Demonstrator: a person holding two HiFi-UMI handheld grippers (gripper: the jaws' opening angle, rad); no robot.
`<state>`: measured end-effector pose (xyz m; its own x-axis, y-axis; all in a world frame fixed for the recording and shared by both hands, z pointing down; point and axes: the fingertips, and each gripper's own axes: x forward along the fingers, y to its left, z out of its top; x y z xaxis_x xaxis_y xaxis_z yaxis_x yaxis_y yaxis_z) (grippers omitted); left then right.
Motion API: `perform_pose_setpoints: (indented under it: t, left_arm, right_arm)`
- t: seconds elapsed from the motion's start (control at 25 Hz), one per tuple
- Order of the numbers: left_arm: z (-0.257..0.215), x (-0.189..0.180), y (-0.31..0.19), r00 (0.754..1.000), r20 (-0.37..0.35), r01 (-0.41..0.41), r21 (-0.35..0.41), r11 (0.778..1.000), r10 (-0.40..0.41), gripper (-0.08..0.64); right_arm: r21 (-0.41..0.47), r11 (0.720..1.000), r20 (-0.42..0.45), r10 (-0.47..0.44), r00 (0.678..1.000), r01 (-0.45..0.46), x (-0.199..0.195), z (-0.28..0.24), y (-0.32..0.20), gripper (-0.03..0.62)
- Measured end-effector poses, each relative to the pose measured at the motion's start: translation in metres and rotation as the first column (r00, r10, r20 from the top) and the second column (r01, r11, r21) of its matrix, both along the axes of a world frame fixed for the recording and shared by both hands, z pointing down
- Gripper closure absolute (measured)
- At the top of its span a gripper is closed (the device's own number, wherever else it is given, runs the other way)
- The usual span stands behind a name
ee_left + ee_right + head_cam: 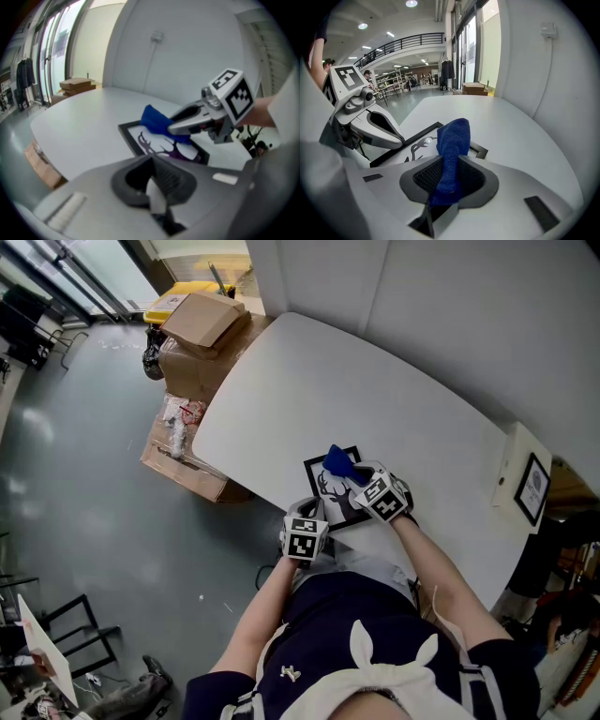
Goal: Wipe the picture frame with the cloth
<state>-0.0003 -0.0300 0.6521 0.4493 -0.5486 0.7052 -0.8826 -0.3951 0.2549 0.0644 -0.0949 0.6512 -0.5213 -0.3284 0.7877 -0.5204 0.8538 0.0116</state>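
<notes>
A black picture frame [315,475] with a deer silhouette lies at the near edge of the white table [375,399]. My right gripper [354,474] is shut on a blue cloth [336,461], and the cloth rests on the frame's far part. In the right gripper view the cloth [452,140] stands up between the jaws, over the frame [478,151]. My left gripper [317,514] is at the frame's near left edge. Its jaws stand closed on a pale sliver in the left gripper view [154,193], which looks like the frame's edge. That view also shows the frame [133,138], the cloth [153,120] and the right gripper [174,127].
Cardboard boxes [202,324] stand on the floor beyond the table's left end, with flat cardboard [178,451] under its corner. A white box with a small framed print [527,484] sits at the table's right end. A wall runs along the far side.
</notes>
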Motion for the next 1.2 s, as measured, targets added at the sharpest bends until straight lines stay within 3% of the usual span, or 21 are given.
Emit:
perform_pose_setpoints:
  t: [0.56,1.2]
  left_arm:
    - [0.001,0.0,-0.001,1.0,-0.024,-0.004,-0.001,1.0,0.004,0.557]
    - [-0.001,0.002,0.001,0.999,-0.028,-0.029,0.001,1.0,0.029,0.557]
  right_arm:
    - [-0.049,0.997,0.038,0.063,0.997,-0.061,-0.009,0.001,-0.001,0.503]
    - [-0.078,0.997,0.041,0.029,0.999,-0.026,-0.029,0.002,0.007,0.503]
